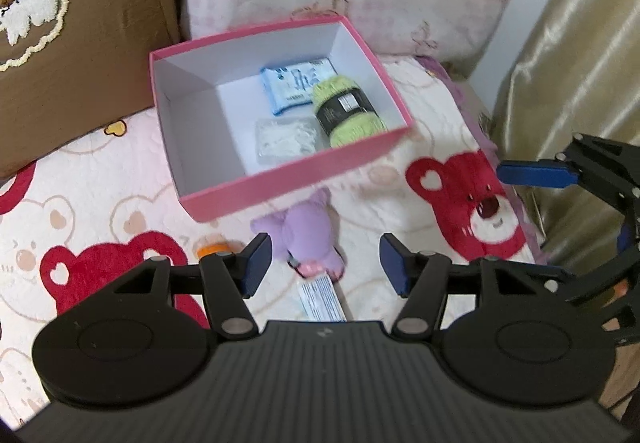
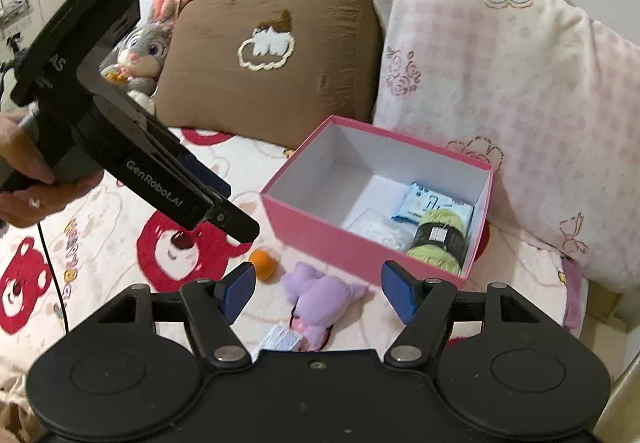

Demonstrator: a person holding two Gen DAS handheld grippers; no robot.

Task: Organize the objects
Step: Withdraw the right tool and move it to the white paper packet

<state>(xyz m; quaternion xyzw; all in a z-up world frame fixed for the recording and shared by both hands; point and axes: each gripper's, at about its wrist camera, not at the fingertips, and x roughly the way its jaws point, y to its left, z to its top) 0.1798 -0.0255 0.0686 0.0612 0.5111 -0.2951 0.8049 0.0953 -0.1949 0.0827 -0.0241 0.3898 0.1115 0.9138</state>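
Note:
A pink box [image 1: 296, 179] [image 2: 320, 231] lies open on the bed. In it are green yarn [image 1: 346, 111] [image 2: 440, 239], a blue packet [image 1: 296, 83] [image 2: 428, 203] and a clear white bag [image 1: 284, 139] [image 2: 376, 229]. A purple plush toy [image 1: 308, 235] [image 2: 320, 303] with a paper tag [image 1: 320, 299] lies on the quilt in front of the box. A small orange ball [image 1: 214, 249] [image 2: 264, 263] lies left of it. My left gripper [image 1: 324, 263] is open above the plush. My right gripper [image 2: 318, 293] is open above the plush too.
A brown pillow [image 2: 264, 63] and a pink checked pillow [image 2: 500, 103] stand behind the box. A grey rabbit plush [image 2: 140, 55] sits at the headboard. A gold curtain [image 1: 572, 63] hangs at the right. The left gripper body [image 2: 120, 147] hangs over the quilt [image 2: 120, 243].

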